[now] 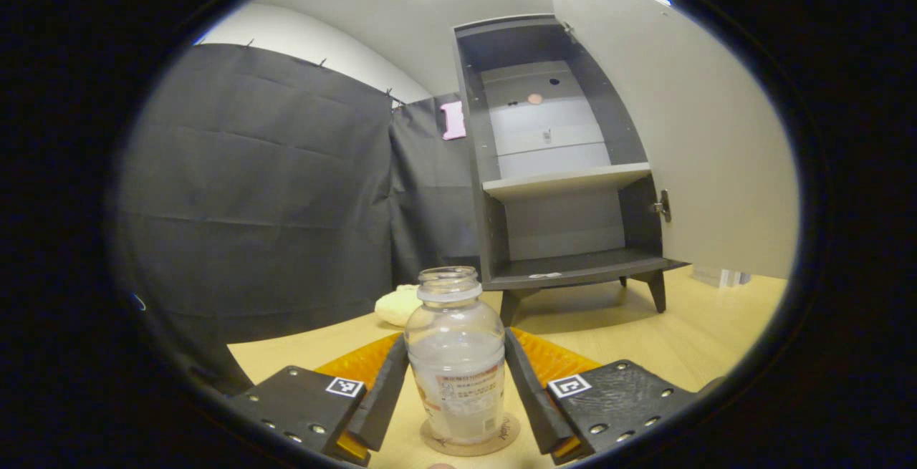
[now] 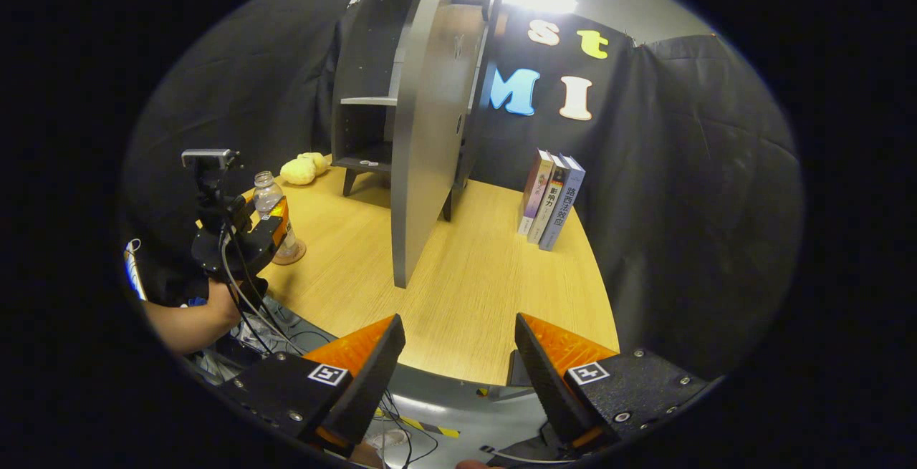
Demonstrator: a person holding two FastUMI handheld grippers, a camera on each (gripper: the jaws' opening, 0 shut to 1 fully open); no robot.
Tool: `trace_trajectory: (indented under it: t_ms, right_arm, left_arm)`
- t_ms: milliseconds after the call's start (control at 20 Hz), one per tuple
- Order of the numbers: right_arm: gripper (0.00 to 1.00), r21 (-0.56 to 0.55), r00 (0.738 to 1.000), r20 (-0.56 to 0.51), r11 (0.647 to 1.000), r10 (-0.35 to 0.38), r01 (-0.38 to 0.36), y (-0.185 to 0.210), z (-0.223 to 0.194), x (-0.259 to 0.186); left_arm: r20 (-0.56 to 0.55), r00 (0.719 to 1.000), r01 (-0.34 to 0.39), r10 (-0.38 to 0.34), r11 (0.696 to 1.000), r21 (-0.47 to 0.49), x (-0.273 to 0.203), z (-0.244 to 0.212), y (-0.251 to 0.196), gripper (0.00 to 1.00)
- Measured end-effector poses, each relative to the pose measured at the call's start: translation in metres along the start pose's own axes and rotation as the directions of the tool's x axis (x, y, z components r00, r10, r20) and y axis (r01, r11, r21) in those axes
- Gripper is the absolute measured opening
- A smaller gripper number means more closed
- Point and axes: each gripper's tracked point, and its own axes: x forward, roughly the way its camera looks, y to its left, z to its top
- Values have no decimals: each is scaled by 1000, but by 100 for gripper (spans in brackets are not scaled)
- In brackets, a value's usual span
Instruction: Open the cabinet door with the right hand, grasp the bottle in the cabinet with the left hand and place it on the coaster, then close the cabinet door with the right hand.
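In the left gripper view we see the clear plastic bottle (image 1: 456, 354) standing upright on the round coaster (image 1: 469, 442), directly between the two fingers of the left gripper (image 1: 456, 383). The fingers sit against the bottle's two sides, so they look closed on it, though we cannot tell how hard they press. The bottle has no cap, and its label faces the camera.

Beyond it the cabinet (image 1: 559, 168) stands on the wooden table (image 1: 688, 326) with its door (image 1: 688, 132) swung wide to the right, its shelves bare. A pale yellow plush toy (image 1: 396, 306) lies left of the cabinet's legs.

In the right gripper view our right gripper (image 2: 458, 376) hangs over the table's near edge, fingers spread apart with nothing between them, well apart from the door (image 2: 426, 139), whose edge faces us. Far to the left, a forearm (image 2: 190, 322) carries the left gripper (image 2: 269, 222) level at the bottle (image 2: 268, 200), which stands on the coaster (image 2: 292, 254). Three books (image 2: 550, 200) stand upright against the cloth wall, right of the cabinet (image 2: 372, 97).
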Motion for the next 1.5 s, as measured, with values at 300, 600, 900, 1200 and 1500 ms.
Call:
trace_trajectory:
  t_ms: [300, 600, 900, 1200, 1500]
  right_arm:
    - [95, 17, 1000, -15, 1000, 13, -13, 8, 2, 6]
    - [96, 52, 1000, 14, 999, -15, 14, 1, 13, 3]
    - [96, 132, 995, 76, 990, -68, 57, -21, 42, -6]
    - [96, 303, 962, 220, 948, -164, 92, -74, 109, -19]
    - [94, 466, 907, 330, 881, -262, 85, -120, 208, -29]
  left_arm:
    - [-1, 1000, -1, 1, 1000, -14, 2, 20, 9, 84]
    - [-31, 999, 13, -15, 998, -57, 8, 63, 24, 86]
    - [23, 995, 102, -101, 994, -38, -2, 166, 13, 86]
    - [-23, 962, 272, -272, 962, -7, -8, 266, -20, 86]
    - [-21, 920, 391, -391, 920, 20, -18, 354, -28, 84]
